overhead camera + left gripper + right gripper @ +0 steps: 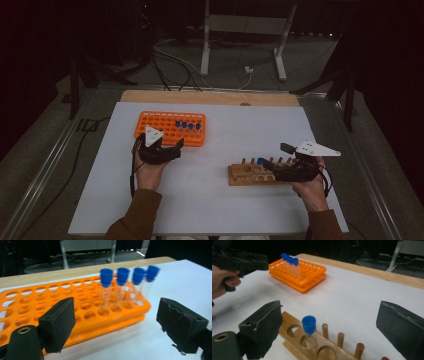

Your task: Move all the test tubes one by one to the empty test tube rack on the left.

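An orange tube rack [167, 131] stands at the back left of the white mat, with several blue-capped clear tubes [187, 125] upright in its right part. My left gripper [172, 149] is just in front of it, open and holding nothing. In the left gripper view the tubes [122, 287] stand past the gap between its pads [58, 323]. A wooden rack [245, 175] lies at the front right and holds one blue-capped tube [260, 161]. My right gripper [276, 157] hovers open over that rack's right end. In the right gripper view this tube [309, 330] stands upright between the spread jaws.
The white mat [225, 210] covers a wooden table [210, 97] whose far edge shows behind it. The wooden rack has pegs [340, 339] along one side and round holes [293, 330]. A metal stand [245, 30] and cables lie on the floor beyond.
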